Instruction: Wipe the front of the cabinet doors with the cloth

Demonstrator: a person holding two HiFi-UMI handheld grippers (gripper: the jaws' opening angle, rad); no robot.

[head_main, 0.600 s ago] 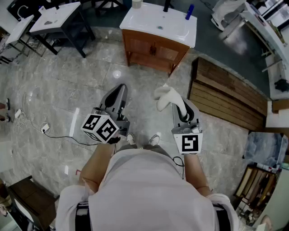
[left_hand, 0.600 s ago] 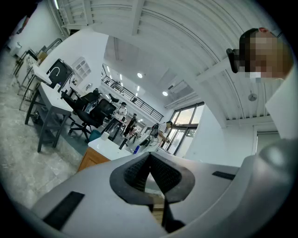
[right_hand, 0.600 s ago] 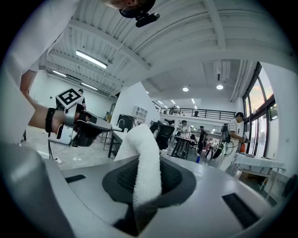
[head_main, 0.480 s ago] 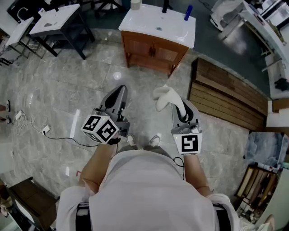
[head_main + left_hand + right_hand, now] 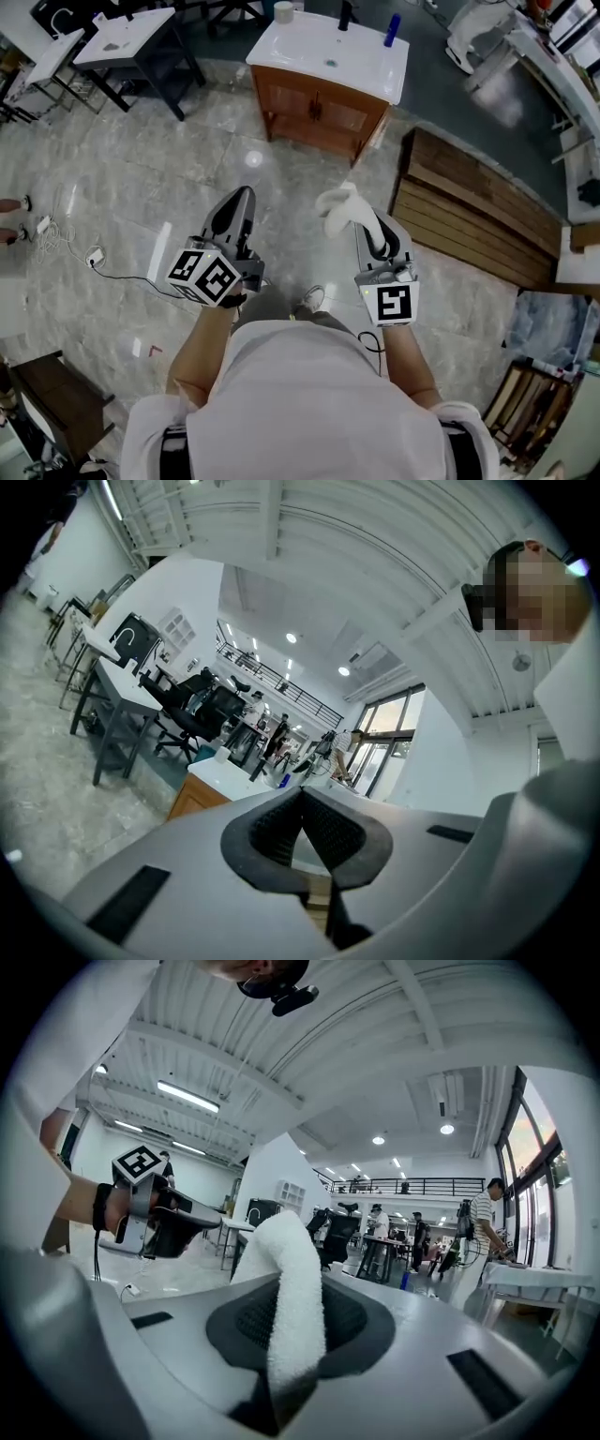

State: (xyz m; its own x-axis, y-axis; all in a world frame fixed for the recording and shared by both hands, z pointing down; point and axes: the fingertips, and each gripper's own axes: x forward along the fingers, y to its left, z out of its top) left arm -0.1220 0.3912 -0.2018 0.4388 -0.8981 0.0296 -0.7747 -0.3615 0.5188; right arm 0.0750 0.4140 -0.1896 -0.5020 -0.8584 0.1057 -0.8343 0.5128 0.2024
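**Approach stage: cloth carried toward the cabinet, wiping not yet begun**

Head view, looking steeply down; the person stood on the grey stone floor (image 5: 141, 178) with both grippers held out in front. The right gripper (image 5: 367, 223) had its 2 jaws clamped on the white cloth (image 5: 337, 206); in the right gripper view the cloth (image 5: 291, 1288) rose as 1 folded strip from between the dark pads and curled over beyond the tips. The left gripper (image 5: 242, 195) carried nothing; in the left gripper view its pads (image 5: 272, 832) met at the tips, with no object between them. The wooden cabinet (image 5: 281, 127) with its 2 cabinet doors (image 5: 323, 111) stood ahead under a white sink top (image 5: 328, 52), well apart from both grippers; the cloth touched no part of it. A stack of wooden boards (image 5: 469, 202) lay on the floor to the right of the path.

Judged step: transit to the work surface; no wiping contact was made, so the task proper was at its start. The next move called for closing the gap to the cabinet, lowering the right gripper to door height, and pressing the free end of the cloth flat on the door front; the firm pinch suited a stroke across the panels.
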